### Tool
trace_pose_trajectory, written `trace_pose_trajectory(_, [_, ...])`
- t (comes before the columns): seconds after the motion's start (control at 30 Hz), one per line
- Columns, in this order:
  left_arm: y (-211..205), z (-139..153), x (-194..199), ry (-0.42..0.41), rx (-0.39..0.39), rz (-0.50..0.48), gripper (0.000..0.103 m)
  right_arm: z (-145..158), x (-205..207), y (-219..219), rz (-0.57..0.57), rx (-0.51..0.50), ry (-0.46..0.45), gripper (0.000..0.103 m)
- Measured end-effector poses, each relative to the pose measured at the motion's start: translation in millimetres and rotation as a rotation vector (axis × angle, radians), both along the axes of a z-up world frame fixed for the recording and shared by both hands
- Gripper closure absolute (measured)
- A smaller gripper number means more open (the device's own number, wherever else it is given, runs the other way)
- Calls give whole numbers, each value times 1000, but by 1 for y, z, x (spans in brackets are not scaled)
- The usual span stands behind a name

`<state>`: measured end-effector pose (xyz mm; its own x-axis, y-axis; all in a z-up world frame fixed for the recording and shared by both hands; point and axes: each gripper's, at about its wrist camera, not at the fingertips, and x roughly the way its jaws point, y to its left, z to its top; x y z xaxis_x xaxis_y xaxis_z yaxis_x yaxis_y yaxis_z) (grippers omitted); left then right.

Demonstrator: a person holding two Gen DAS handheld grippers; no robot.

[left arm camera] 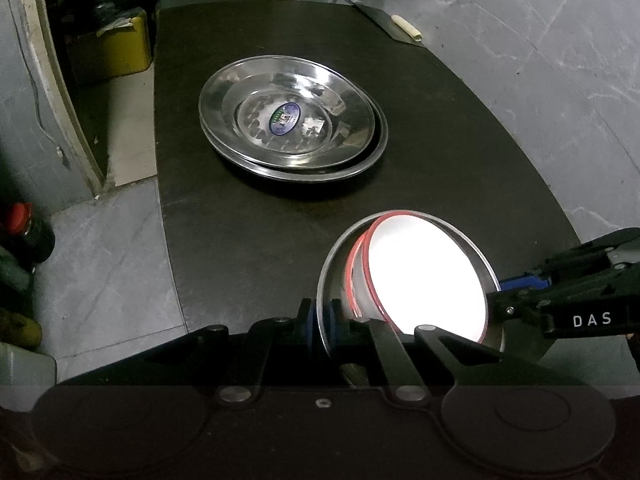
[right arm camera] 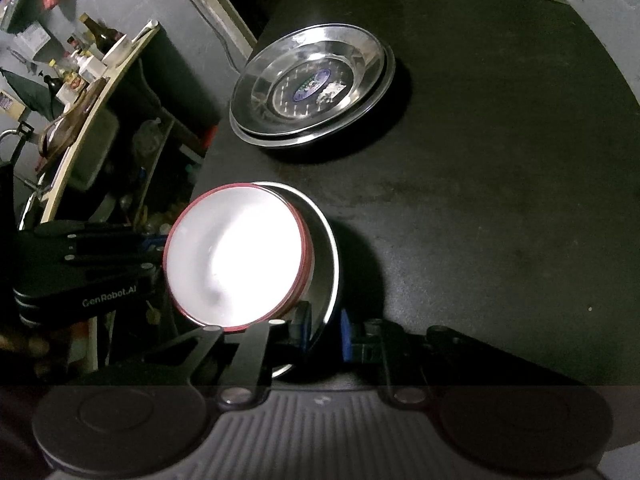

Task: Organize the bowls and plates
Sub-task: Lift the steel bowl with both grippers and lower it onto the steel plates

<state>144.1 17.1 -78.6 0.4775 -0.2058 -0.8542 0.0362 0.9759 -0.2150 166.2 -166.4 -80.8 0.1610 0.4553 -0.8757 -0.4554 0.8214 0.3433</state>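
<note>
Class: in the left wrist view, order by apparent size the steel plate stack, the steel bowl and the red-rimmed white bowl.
1. Steel plate stack, largest although farthest.
2. Steel bowl.
3. Red-rimmed white bowl, nested inside the steel bowl, so smaller.

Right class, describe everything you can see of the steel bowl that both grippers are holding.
The steel bowl is round, shiny metal with a thin rolled rim. It is tilted up off the dark table, with a white red-rimmed bowl nested inside. The left hand-held gripper pinches its rim on one side and the right hand-held gripper on the opposite side, both shut on the rim. It is nearer the cameras than the stacked steel plates.
</note>
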Motion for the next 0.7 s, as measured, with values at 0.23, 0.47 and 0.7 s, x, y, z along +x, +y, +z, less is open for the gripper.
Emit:
trace_pose_trajectory(0.23, [4,-1,0,2,-22,9,97,0,0,0,2,0,2,85])
trace_pose_trajectory(0.47, [5,-2,1,1,-31,16,97,-1,1,-2,-4,10,12,85])
trace_pose_trajectory(0.7, [6,-2,3,4,-43,25,97,-7,8,-14,-60,79,71,86])
